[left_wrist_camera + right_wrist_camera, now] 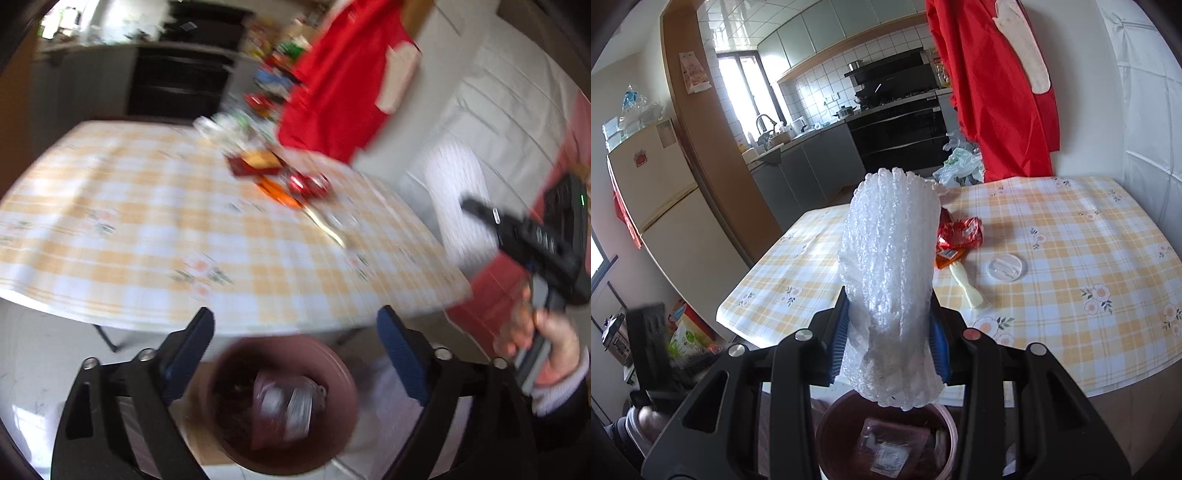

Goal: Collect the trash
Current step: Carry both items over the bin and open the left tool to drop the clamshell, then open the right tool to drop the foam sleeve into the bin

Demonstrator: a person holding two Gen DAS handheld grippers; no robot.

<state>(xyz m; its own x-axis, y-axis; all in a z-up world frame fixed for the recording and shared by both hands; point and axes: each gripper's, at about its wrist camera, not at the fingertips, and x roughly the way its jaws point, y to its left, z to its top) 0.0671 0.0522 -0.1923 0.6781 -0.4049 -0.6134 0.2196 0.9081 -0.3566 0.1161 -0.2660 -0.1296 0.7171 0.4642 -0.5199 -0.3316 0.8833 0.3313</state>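
My left gripper (295, 325) stands open with nothing between its blue pads, right above a brown round bin (343, 373) that holds a dark red wrapper (273, 410) and a silvery packet (301, 406). My right gripper (889, 328) is shut on a tall roll of white bubble wrap (892, 266), held upright just over the same bin (827, 417) by the table's near edge. On the checked tablecloth (1071, 258) lie a crumpled red wrapper (960, 232), an orange packet (949, 256), a cream plastic fork (967, 288) and a clear round lid (1004, 267). The right gripper (476, 210) and the hand holding it show at the left wrist view's right edge.
A red cloth (993, 92) hangs against the wall behind the table. White plastic bags (956, 162) sit past the table's far edge. A cream fridge (661, 192) stands at the left, and a kitchen counter with a black oven (897, 129) runs along the back.
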